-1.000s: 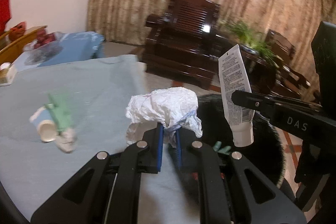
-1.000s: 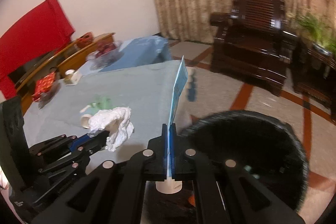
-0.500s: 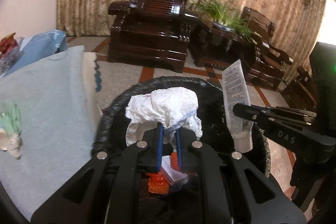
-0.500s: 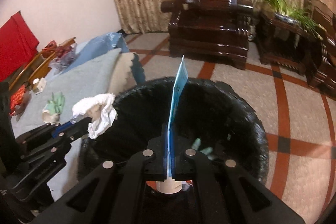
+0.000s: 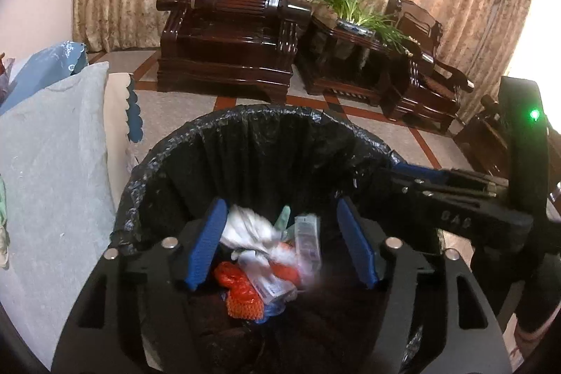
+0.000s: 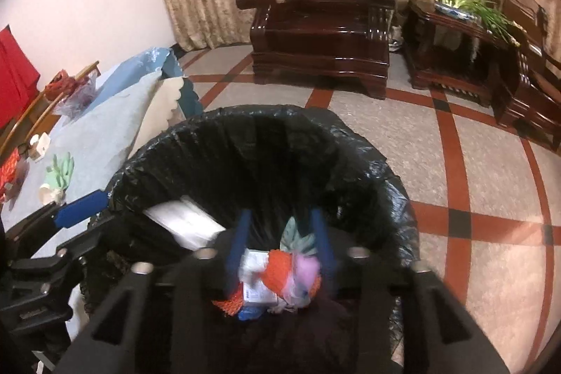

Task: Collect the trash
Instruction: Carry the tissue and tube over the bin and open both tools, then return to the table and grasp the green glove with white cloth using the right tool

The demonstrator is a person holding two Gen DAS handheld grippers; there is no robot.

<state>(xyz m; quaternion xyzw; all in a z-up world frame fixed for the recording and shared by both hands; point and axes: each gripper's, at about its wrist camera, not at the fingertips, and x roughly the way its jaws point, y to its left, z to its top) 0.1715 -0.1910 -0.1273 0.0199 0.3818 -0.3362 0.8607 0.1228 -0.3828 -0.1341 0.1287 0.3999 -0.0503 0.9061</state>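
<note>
- The left gripper (image 5: 282, 239) hung over the black-lined bin (image 5: 266, 128), its blue pads spread wide; its jaws had just been opening and nothing sat between them.
- The crumpled tissue (image 5: 249, 226) lay below and between those pads, apart from them, blurred, on top of the heap inside the bin.
- The tube (image 5: 308, 240) lay just beside the tissue on its right, also blurred, touching neither gripper.
- The right gripper (image 6: 280, 233) pointed down into the same bin with its jaws partly apart; they had just been opening and gripped nothing.
- In the right wrist view a white blurred shape (image 6: 186, 221) showed against the bin's left inner wall, clear of the pads.
- Orange netting (image 5: 242, 290) and a small carton (image 6: 256, 283) lay in the bin under both grippers.
- A green wrapper (image 6: 61, 170) and a paper cup (image 6: 47, 193) lay on the grey-clothed worktop (image 5: 52, 163), left of the bin and well away from the grippers.
</note>
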